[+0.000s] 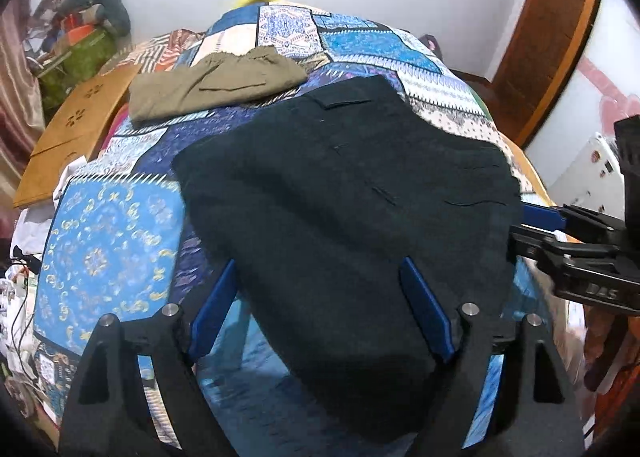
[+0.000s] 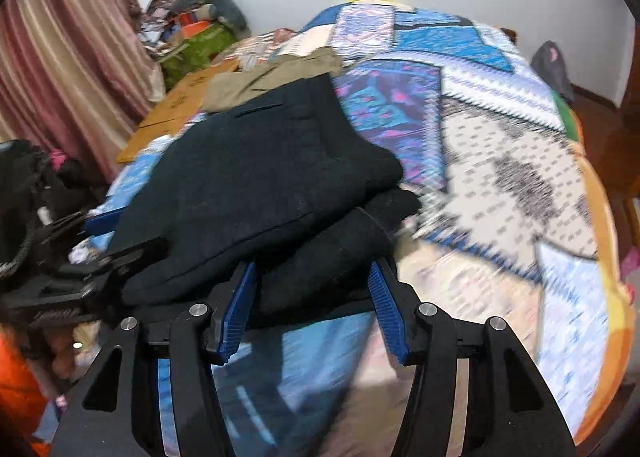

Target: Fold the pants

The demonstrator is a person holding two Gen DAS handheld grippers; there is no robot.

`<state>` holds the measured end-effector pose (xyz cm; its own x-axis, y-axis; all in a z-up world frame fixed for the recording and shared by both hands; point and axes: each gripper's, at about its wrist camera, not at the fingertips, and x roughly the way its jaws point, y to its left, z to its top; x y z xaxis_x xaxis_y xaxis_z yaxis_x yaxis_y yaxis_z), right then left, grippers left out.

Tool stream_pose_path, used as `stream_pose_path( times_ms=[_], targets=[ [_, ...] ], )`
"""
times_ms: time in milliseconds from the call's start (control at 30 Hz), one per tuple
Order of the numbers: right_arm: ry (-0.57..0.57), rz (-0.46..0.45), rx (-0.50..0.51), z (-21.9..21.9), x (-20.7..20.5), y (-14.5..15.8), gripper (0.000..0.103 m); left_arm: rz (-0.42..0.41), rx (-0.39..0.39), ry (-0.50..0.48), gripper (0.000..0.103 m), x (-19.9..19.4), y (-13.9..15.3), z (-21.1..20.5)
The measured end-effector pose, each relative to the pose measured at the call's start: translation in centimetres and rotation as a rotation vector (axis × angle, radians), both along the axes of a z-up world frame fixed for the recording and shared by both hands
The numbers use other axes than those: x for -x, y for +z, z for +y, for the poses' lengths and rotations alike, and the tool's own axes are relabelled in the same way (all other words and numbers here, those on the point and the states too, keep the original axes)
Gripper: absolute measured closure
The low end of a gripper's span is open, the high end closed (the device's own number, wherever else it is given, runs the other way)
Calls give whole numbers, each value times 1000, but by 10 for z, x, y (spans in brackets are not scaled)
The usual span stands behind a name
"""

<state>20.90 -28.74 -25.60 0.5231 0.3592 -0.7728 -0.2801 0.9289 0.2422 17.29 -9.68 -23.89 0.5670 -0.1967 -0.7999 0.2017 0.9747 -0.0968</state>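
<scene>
- My left claw [image 1: 320, 305] stands wide open at the lower middle of the left wrist view; the black pants [image 1: 352, 201] lie between its blue pads [image 1: 426, 309], neither pressing the cloth.
- My right claw [image 2: 314, 305] is roughly half open at the lower middle of the right wrist view, a thick fold of the black pants [image 2: 260, 185] bunched between its pads; I cannot tell if they pinch it.
- The pants lie centre frame on the patchwork bedspread [image 1: 108, 249].
- Folded olive pants [image 1: 216, 83] lie just beyond, upper left.
- A green bag [image 1: 80, 61] at far upper left is heaped with blurred clutter.
</scene>
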Motion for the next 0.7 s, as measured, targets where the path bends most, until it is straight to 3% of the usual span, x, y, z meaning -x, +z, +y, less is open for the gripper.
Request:
stream_pose_path(
  times_ms=[167,300,433,533,633,700],
  targets=[
    [-34,-12,54,-23,-24,4,52,-13,35,65,11,-17,1,-29],
    [-84,-39,35,-45,-18,18,50,-43,26,62,11,-23,8,-45],
    [-99,-63,-26,-58,-1,33,49,-47,65,51,14,-20,17,-24],
    [-91,-84,-57,-54,14,40,49,-109,32,59,14,-12,32,0],
    [-89,-78,-131,-46,20,41,49,-185,-53,76,14,-20,46,26],
    [-85,-75,-162,-34,26,40,47,-200,-45,78,14,-32,51,43]
  ],
)
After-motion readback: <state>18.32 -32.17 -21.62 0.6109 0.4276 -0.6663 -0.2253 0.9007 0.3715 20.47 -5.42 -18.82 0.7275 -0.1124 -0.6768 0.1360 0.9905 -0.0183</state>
